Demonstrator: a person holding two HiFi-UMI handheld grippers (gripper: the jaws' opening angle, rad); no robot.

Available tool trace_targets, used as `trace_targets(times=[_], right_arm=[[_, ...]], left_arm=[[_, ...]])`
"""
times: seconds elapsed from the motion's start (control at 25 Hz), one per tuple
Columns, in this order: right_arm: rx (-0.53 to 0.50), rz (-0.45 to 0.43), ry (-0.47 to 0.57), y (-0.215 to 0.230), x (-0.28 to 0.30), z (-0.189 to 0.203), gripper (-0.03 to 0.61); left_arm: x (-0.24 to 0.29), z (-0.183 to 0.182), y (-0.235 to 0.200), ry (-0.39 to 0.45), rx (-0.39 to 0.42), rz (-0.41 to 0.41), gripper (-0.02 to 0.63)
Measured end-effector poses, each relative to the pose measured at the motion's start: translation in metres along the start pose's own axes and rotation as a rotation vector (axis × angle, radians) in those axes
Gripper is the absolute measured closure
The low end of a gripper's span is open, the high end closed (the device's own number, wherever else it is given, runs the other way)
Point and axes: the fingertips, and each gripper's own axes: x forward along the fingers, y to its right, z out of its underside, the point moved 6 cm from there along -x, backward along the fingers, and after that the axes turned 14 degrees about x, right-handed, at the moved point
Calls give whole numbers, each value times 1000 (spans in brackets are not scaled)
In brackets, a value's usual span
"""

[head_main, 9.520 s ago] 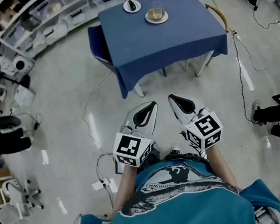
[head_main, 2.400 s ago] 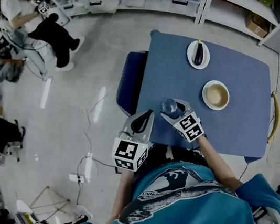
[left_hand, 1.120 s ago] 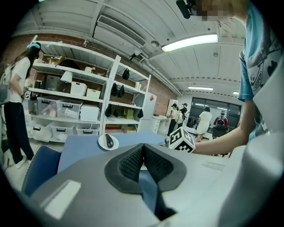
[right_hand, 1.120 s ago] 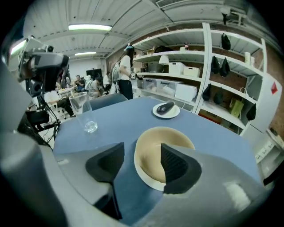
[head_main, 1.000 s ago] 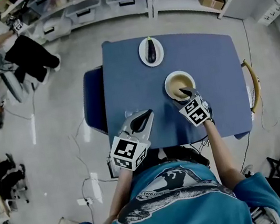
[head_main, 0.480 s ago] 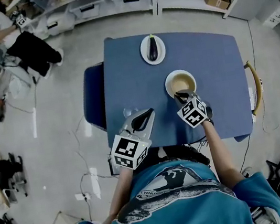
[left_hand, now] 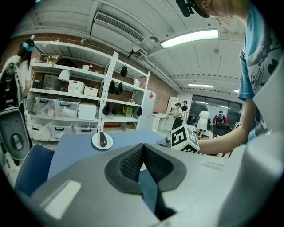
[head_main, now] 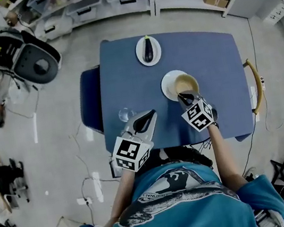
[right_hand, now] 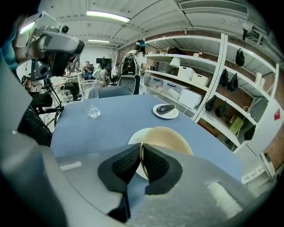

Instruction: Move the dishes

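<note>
Centrally, the right gripper [head_main: 182, 97], its jaws just closed, clamps the near rim of the tan bowl [head_main: 186, 82], which overlaps the right side of a white plate [head_main: 166, 85] on the blue table [head_main: 213, 55]. The left gripper [head_main: 149, 114], at near left, is pinched together, empty.

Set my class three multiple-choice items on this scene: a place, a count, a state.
1. Where does the glass stand? A on the floor; B on the blue table near the left gripper; C on a shelf.
2. How many white plates are on the table? A one; B two; C four.
3. The jaws of the right gripper are: A wide apart; B shut on the glass; C shut on the rim of the bowl.
Key: B, it stands at the table's edge; B, one plate bears an aubergine, another plate sits by the bowl; C, the rim is pinched between the pads.
</note>
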Motion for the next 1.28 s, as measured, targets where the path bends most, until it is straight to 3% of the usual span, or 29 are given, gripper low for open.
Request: trace_targets(times=[0.36, 0.8, 1.28], right_arm=[[31, 95, -6, 39, -36, 31, 558], [132, 213, -57, 92, -85, 103, 558], [153, 197, -97, 94, -88, 145, 552]], left_arm=[[19, -7, 23, 2, 21, 38, 600], [53, -18, 63, 0, 51, 109, 600], [71, -23, 91, -18, 72, 121, 601]])
